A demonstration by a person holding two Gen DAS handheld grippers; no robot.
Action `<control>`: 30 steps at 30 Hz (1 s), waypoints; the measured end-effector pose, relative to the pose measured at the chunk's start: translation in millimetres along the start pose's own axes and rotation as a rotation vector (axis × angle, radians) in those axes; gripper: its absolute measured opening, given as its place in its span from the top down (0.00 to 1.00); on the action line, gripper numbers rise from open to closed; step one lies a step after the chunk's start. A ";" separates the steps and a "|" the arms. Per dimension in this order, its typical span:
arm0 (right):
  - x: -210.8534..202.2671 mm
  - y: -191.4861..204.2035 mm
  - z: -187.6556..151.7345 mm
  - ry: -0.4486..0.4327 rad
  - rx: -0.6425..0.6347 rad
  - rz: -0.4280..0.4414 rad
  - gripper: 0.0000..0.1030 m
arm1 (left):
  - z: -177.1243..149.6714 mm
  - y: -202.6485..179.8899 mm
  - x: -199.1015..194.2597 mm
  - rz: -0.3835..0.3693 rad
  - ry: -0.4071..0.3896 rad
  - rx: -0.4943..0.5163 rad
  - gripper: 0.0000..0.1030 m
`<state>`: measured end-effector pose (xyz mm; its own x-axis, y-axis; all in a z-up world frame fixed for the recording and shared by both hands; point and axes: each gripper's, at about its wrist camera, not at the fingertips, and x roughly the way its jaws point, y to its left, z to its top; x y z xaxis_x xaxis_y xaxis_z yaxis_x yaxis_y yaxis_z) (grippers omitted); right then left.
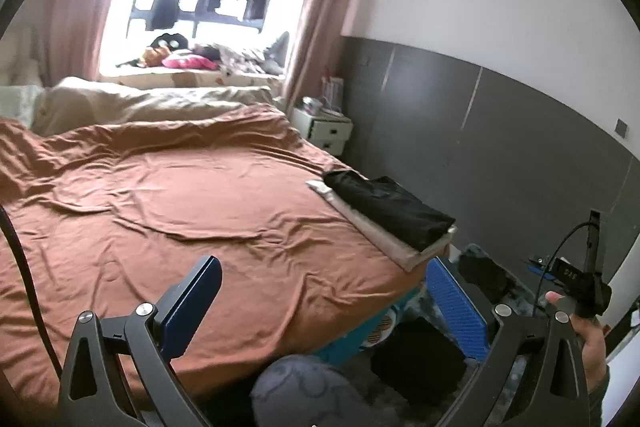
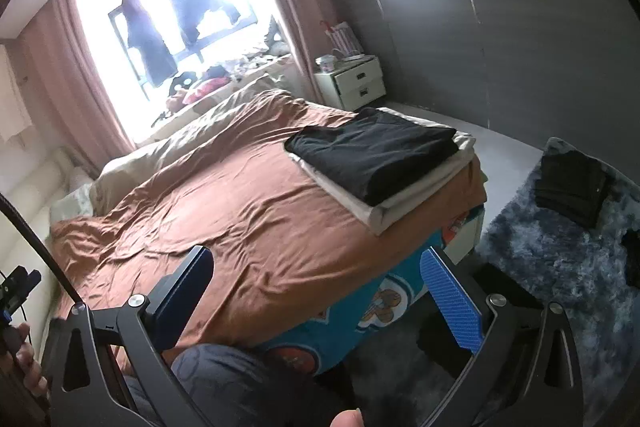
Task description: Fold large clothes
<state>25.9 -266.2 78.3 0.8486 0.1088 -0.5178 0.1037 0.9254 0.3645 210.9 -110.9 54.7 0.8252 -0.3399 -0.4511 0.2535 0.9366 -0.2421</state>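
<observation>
Both grippers up, jaws spread wide, nothing held: left gripper [image 1: 324, 291], right gripper [image 2: 320, 283]. Black folded garment [image 2: 374, 155] sits on pale folded one [image 2: 404, 203], stacked at bed [image 2: 224, 211] corner. Looks like we're between pieces. More dark clothes [image 2: 572, 189] lie on shaggy rug [image 2: 548, 263], right of bed. Next, we reckon: reach down, pinch one, spread it flat on brown sheet.

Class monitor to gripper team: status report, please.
Left gripper open, empty. Right gripper open, empty. Folded black garment stacked on folded cream cloth, bed corner. Nothing in the way.
</observation>
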 end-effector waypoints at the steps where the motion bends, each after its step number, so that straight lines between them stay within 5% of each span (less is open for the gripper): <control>1: -2.8 0.1 -2.8 -0.001 -0.006 0.005 0.00 | -2.8 0.3 -5.9 0.009 -0.006 0.002 0.00; 15: -39.9 9.7 -58.2 -0.015 -0.091 0.065 0.00 | -62.0 -1.6 -97.5 0.160 -0.137 0.011 0.00; 30: -67.0 27.5 -112.3 -0.042 -0.182 0.089 0.00 | -124.9 -9.9 -149.0 0.272 -0.186 -0.028 0.00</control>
<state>-86.4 -207.2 36.1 0.8716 0.1815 -0.4553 -0.0652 0.9636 0.2593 22.4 -80.1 17.0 0.9394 -0.0541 -0.3386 -0.0007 0.9872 -0.1595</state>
